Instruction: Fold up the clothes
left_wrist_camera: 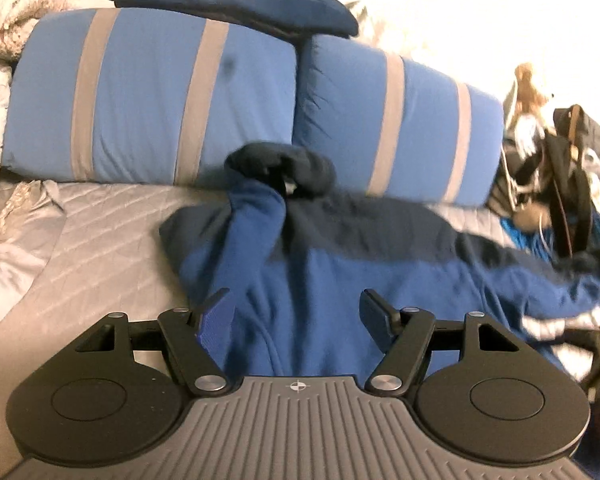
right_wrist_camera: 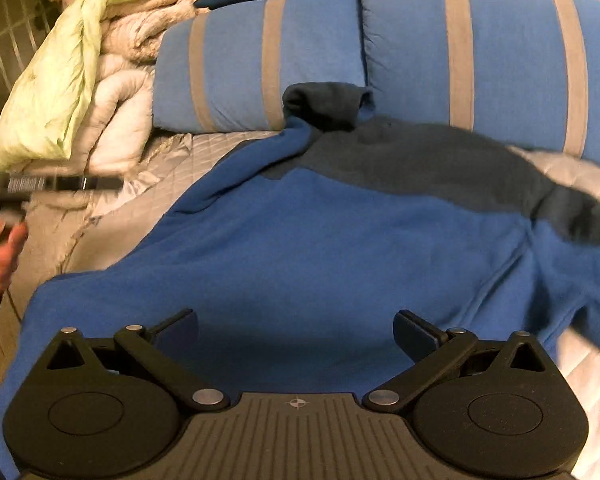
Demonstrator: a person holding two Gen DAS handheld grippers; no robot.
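A blue sweatshirt (left_wrist_camera: 320, 292) with a dark navy yoke and collar lies spread on the grey quilted bed; it also shows in the right wrist view (right_wrist_camera: 300, 240). Its navy collar (left_wrist_camera: 284, 168) is bunched against the pillows. My left gripper (left_wrist_camera: 298, 316) is open and empty, just above the sweatshirt's body. My right gripper (right_wrist_camera: 296, 332) is open and empty over the lower blue part of the sweatshirt. A sleeve (left_wrist_camera: 560, 276) trails to the right. The left gripper's body and the hand holding it (right_wrist_camera: 0, 240) show at the left edge of the right wrist view.
Two blue pillows with grey stripes (left_wrist_camera: 152, 96) (right_wrist_camera: 480, 52) lie at the head of the bed. A folded navy garment (left_wrist_camera: 236, 4) rests on top of them. Crumpled quilts (right_wrist_camera: 80, 72) are piled at left. A heap of dark clutter (left_wrist_camera: 552, 172) sits at right.
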